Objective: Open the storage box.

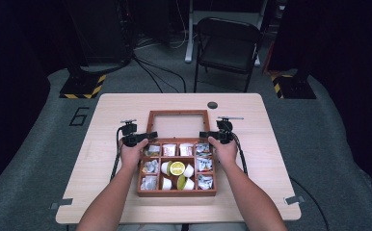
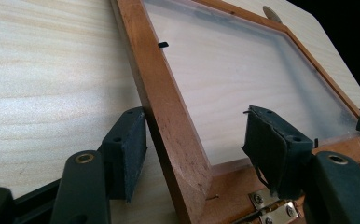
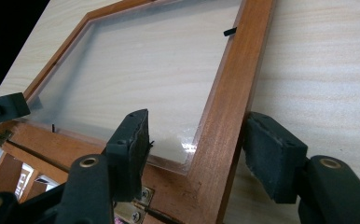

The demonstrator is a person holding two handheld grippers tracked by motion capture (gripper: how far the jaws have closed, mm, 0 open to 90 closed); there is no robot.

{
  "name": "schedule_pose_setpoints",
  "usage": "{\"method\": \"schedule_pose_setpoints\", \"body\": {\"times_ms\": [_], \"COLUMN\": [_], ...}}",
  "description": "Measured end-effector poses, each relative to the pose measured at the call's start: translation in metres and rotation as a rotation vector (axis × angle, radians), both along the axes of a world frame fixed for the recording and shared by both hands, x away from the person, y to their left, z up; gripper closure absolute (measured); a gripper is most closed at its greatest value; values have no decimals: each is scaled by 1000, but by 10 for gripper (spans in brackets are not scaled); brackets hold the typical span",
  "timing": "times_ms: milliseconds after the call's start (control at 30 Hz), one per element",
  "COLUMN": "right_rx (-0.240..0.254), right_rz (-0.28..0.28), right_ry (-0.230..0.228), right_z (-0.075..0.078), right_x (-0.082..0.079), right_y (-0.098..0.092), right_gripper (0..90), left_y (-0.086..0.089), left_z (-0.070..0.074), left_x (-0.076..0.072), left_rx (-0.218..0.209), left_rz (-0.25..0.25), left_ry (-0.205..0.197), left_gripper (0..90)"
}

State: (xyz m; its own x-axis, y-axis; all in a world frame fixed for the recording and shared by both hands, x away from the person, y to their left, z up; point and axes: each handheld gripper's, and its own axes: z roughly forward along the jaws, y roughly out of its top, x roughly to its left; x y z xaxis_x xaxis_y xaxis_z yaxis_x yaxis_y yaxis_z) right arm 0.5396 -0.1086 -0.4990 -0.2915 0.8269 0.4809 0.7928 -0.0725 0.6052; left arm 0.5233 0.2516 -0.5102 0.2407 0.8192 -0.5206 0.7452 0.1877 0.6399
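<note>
While open, lid (image 1: 178, 113) (glazed) lies flat, pointing away

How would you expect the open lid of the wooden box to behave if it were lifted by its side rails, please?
The lid would probably stay stiff, given its solid wooden frame. It should swing on its hinges rather than lift free. Its clear pane looks thin, so it may be fragile.

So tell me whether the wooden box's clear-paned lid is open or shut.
Open: the wooden-framed clear-paned lid lies flat on the table behind the compartmented wooden box, whose contents are uncovered.
</note>
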Motion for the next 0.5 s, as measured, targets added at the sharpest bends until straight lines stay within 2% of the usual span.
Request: {"method": "schedule_pose_setpoints", "body": {"times_ms": [67, 500], "right_rx": [9, 14], "right_rz": [-6, -17], "right_ry": [14, 24], "right_z": [0, 0], "right_x": [0, 0], "right_y": [0, 0], "right_gripper": [407, 412], "left_y": [0, 1], "left_z": [0, -1], "left_x": [0, 0], "left_rx": [-1, -17], "left_rz": [0, 3], "left_ry": [-1, 7], "left_gripper": [391, 391]}}
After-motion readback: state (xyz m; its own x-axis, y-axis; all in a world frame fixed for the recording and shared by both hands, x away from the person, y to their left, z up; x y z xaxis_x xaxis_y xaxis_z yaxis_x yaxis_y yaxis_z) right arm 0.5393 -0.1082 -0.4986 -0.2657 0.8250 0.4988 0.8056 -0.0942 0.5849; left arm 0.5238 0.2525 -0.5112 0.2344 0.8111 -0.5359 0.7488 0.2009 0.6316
